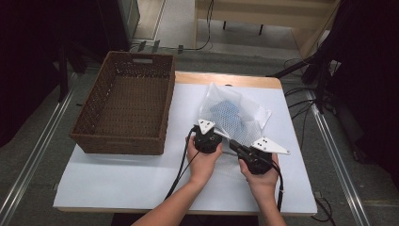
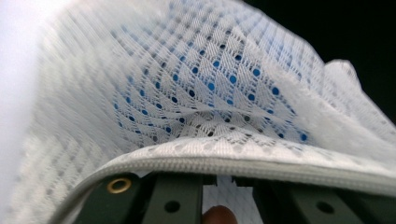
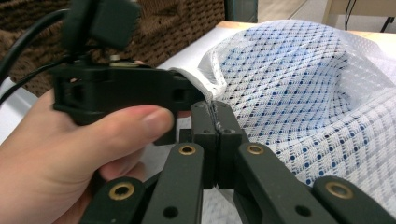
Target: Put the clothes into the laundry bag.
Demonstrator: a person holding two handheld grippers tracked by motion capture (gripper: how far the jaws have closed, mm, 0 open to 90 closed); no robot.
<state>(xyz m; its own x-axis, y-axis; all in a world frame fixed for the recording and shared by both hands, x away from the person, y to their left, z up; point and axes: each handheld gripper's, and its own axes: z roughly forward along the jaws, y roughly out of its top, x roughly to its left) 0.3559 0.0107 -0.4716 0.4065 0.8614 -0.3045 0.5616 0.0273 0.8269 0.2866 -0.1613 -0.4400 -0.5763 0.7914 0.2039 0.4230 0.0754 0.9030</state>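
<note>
1. Mesh bag (image 1: 235, 115) with blue cloth (image 1: 226, 113) inside, at centre of high view, on white table (image 1: 117, 174), right of basket (image 1: 127, 101).
2. Left gripper (image 1: 209, 134) at bag's near edge, jaws closed on zipper hem (image 2: 243, 163).
3. Right gripper (image 3: 215, 121) just beside, jaws pressed together, pinching same hem.

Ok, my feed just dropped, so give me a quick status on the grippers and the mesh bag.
Left gripper shut on the mesh bag at its zipper edge. Right gripper shut on the same edge. Something blue inside the bag. Wicker basket to the left, apart from the bag.
</note>
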